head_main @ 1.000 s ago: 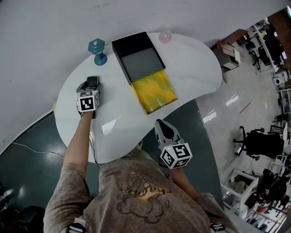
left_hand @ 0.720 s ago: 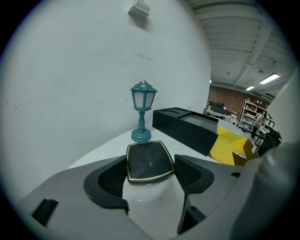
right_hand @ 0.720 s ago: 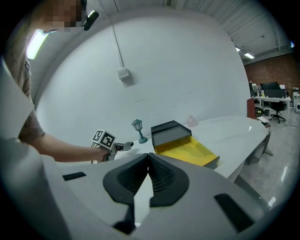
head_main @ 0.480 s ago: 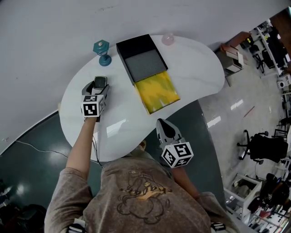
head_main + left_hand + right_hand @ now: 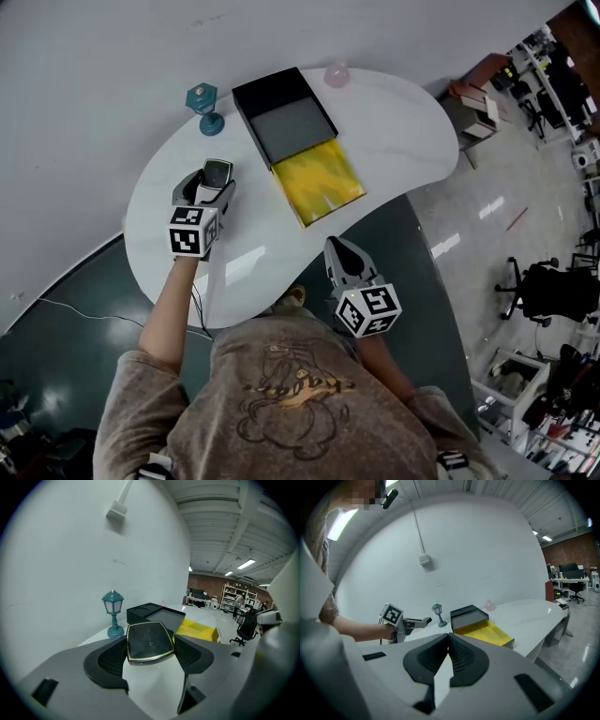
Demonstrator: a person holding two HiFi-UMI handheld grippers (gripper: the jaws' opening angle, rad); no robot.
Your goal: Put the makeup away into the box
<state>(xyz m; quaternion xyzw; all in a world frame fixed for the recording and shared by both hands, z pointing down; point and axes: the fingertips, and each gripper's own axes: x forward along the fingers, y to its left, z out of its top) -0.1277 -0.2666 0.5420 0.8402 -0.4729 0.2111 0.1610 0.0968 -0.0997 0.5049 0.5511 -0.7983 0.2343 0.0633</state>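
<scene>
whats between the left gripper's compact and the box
Only bare white table lies between the compact, held in the left gripper, and the black box, as the head view shows.

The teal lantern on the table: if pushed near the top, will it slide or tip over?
The lantern probably tips: it stands tall on a thin stem over a small round base. Pushed low at the base, it may slide instead, since the table looks glossy.
</scene>
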